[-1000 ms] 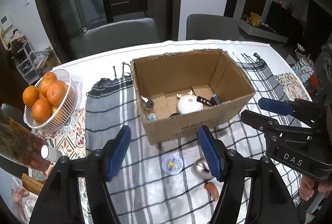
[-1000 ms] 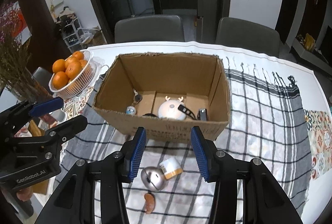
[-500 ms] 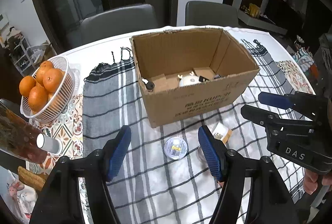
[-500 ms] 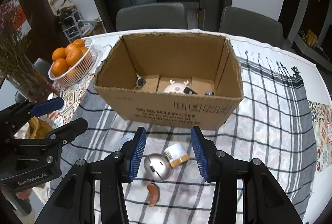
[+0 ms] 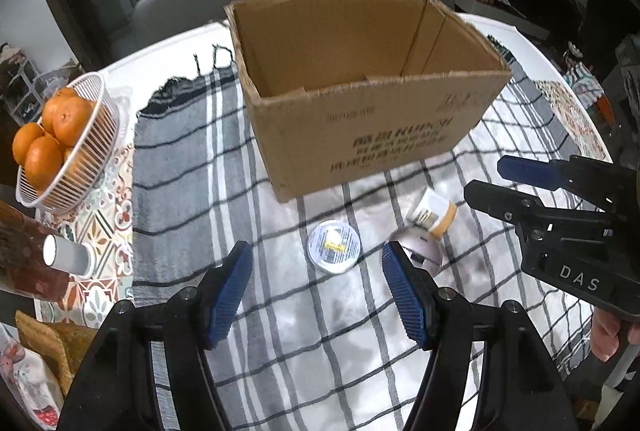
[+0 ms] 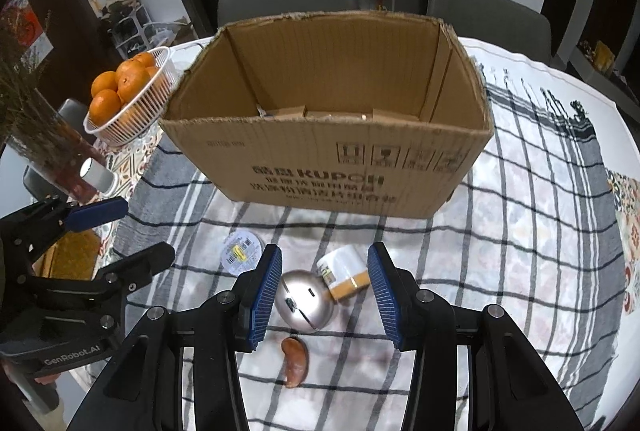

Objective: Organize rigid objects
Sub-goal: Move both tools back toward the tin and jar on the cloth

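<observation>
Both grippers have sunk toward the bench since a second ago: the cardboard box (image 6: 328, 119) now looms larger in both wrist views, and its near wall hides nearly all of what lay visible on its floor before.

The left gripper (image 5: 316, 289) hangs with its jaws partly open and nothing between them, just short of the round flat tin (image 5: 334, 246) lying on the checked cloth (image 5: 192, 167). The right gripper (image 6: 322, 289) is likewise partly open and empty; in its own view the silver dome-shaped object (image 6: 306, 303) and the small white jar with a tan band (image 6: 345, 273), which lies on its side, show in the gap between its blue pads, with neither pad touching either. Jar and dome touch each other. A small reddish-brown curved piece (image 6: 295, 361) lies on the cloth nearer the camera than the dome.

All four loose things sit on the cloth in front of the box's printed wall. To the left stands a white basket of oranges (image 5: 60, 147), beside the cloth's edge.
</observation>
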Motion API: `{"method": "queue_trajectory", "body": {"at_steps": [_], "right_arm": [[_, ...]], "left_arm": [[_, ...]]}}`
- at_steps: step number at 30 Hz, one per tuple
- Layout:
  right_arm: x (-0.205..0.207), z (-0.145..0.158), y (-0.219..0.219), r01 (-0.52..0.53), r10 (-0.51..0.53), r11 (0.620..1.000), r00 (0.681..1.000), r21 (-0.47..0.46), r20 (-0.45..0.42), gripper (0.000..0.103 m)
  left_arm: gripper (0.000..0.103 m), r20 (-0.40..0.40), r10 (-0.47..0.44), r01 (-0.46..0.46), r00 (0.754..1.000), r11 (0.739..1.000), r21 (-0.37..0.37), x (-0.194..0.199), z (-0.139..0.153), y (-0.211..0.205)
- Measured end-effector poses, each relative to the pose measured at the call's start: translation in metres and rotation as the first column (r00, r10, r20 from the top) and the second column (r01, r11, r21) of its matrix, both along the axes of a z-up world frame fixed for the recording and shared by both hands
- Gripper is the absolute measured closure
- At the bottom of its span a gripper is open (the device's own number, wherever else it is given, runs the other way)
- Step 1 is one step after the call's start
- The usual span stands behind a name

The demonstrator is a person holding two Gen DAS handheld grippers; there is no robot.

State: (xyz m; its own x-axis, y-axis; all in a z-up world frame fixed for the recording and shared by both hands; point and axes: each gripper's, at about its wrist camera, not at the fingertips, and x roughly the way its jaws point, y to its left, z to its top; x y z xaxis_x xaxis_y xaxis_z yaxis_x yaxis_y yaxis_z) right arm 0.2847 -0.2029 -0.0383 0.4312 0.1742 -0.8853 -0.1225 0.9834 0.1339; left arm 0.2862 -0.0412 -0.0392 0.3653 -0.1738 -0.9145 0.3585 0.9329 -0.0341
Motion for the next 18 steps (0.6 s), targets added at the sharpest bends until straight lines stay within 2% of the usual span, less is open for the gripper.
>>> {"method": "queue_trajectory", "body": {"at_steps": [8,18], "right_arm": [[0.004,-0.021,0.002,0.002,-0.002,1.000,0.999,0.008,-0.041,0.057],[0.012,-0.052,-0.004,0.034,-0.030,0.998,0.994,0.046,-0.101,0.057]], "left_arm": [[0.037,-0.074,-0.005,0.005,0.997,1.000,-0.004,0.007,-0.025,-0.002],[0.037,-0.146,0.032,-0.036,0.989,0.999,-0.023,0.021,-0.050,-0.007]]}}
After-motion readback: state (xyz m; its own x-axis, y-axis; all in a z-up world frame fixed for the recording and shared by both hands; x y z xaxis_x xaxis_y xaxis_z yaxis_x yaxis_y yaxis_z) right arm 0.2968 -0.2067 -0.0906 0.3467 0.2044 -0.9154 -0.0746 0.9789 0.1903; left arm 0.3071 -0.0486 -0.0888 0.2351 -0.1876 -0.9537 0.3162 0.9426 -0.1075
